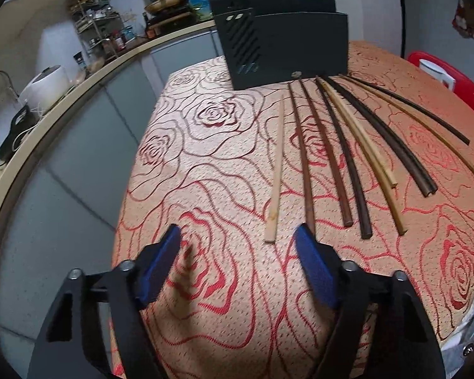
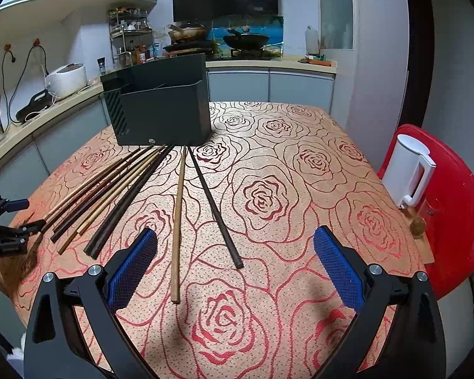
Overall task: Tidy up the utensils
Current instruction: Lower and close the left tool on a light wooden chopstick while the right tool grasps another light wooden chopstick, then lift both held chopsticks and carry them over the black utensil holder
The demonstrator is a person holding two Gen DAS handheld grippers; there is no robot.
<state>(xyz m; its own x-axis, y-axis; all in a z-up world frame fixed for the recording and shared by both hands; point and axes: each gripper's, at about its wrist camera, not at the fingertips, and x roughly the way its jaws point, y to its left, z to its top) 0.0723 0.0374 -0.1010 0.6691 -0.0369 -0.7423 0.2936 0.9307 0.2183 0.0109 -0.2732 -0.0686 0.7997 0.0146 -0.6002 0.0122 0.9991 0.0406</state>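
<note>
I am looking down both wrist views at a row of chopsticks fanned across the rose-patterned tablecloth (image 2: pixel 300 164), their far tips gathered at the foot of the dark utensil holder (image 2: pixel 161 110). The left gripper (image 1: pixel 237 237) is hovering just short of the near end of the pale chopstick (image 1: pixel 276 173), the leftmost of the set; its blue pads are standing apart with nothing between them but cloth. The right gripper (image 2: pixel 235 240) is hanging wide open over the near ends of the brown chopstick (image 2: pixel 177 221) and the black chopstick (image 2: pixel 216 208), which are lying apart from the main bundle, and it is gripping nothing either.

I am judging these sticks as light, stiff and thin, with smooth sides that could roll or slip under a pad. Lying flat on soft cloth, they are leaving little room beneath, so I am expecting the fingers to press into the fabric a little. I am favouring a hold near the thick near end, with the pads squeezing across the stick's width. Gripped that far back, the long free tip may swing, so entering the holder's open top will need care. The white kettle (image 2: pixel 407 170) on the red chair (image 2: pixel 458 221) is sitting well clear.
</note>
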